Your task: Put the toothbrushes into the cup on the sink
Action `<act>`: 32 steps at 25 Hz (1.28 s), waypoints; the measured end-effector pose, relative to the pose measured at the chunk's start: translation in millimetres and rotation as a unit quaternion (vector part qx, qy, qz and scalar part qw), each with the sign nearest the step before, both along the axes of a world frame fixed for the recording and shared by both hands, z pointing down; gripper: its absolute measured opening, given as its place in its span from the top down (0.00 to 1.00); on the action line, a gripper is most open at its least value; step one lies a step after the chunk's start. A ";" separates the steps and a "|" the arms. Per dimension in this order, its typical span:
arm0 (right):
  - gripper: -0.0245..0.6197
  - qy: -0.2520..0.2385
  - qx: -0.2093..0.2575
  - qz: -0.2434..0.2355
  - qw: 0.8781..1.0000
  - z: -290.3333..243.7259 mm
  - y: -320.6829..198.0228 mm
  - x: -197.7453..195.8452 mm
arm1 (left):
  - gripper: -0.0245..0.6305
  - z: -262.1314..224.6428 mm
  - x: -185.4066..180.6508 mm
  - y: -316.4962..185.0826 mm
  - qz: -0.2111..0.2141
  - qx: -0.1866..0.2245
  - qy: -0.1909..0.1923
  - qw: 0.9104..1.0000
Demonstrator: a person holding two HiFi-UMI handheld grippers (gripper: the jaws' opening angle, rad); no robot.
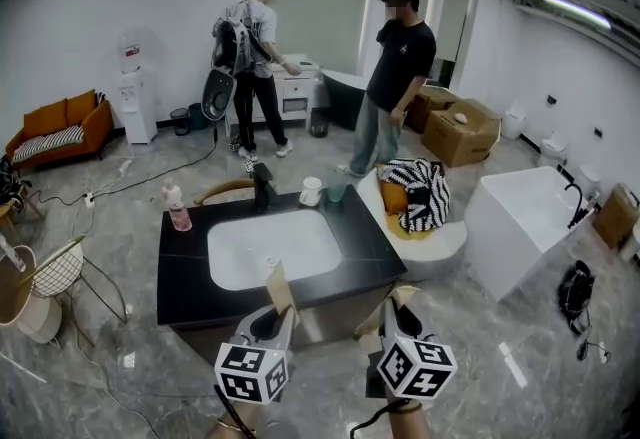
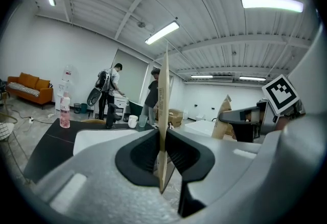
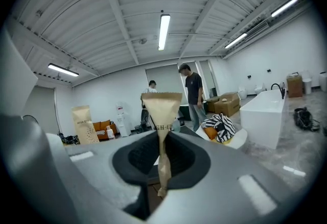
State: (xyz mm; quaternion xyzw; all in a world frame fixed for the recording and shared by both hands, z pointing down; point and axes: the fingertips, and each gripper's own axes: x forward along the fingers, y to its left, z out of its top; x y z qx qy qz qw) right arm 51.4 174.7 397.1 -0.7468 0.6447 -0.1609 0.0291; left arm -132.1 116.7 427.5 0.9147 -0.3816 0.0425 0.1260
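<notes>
Clamped in my left claw [image 2: 162,152], a brown paper-wrapped toothbrush [image 2: 163,100], and a second toothbrush [image 3: 162,110] in my right claw [image 3: 162,155], hang well short of the white cup [image 1: 311,191] on the black worktop [image 1: 185,267]; slick paper may slip.

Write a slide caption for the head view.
Left gripper and right gripper each clamp a brown paper packet before a sink counter with a white cup.

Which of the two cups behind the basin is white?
The left cup in the head view, next to the black faucet; the right cup is pale green.
</notes>
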 end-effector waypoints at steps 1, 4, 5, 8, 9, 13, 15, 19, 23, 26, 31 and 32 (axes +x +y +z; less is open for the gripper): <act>0.91 0.000 -0.004 0.001 1.000 1.8 -1.1 2.2 | 0.90 1.4 2.3 -1.9 0.001 -0.003 0.000 1.000; 0.91 0.000 -0.012 0.004 1.000 8.0 -4.7 8.4 | 0.90 7.5 7.8 -9.3 0.004 -0.010 -0.002 1.000; 0.91 0.001 -0.013 0.007 1.000 9.4 -6.3 11.6 | 0.90 9.2 9.2 -12.8 0.004 -0.011 -0.002 1.000; 0.91 0.000 -0.008 0.018 1.000 9.6 -13.8 24.0 | 0.90 10.2 11.9 -27.1 0.002 -0.009 0.000 1.000; 0.91 0.000 -0.006 0.021 1.000 9.0 -17.6 27.6 | 0.90 9.9 12.7 -33.1 0.002 -0.006 0.000 1.000; 0.91 0.004 -0.001 0.023 1.000 9.0 -38.9 36.5 | 0.90 10.4 21.2 -62.6 0.000 -0.002 0.005 1.000; 0.91 0.008 -0.002 0.023 1.000 10.0 -50.8 43.2 | 0.90 11.6 30.4 -76.7 0.003 -0.003 0.007 1.000; 0.91 0.011 -0.002 0.026 1.000 4.6 -81.6 62.4 | 0.90 10.4 53.7 -106.9 0.013 -0.002 0.009 1.000; 0.91 0.013 -0.003 0.027 1.000 -1.3 -112.7 80.8 | 0.90 10.0 74.0 -136.6 0.018 -0.004 0.009 1.000; 0.91 0.012 -0.003 0.026 1.000 -3.8 -141.2 91.6 | 0.90 9.8 86.8 -163.7 0.020 -0.007 0.009 1.000; 0.91 0.015 -0.014 0.014 1.000 -2.9 -189.0 105.3 | 0.90 10.1 108.0 -208.1 0.019 -0.013 0.013 1.000; 0.91 0.016 -0.015 0.012 1.000 -3.0 -197.7 108.0 | 0.90 10.7 111.6 -216.5 0.019 -0.014 0.015 1.000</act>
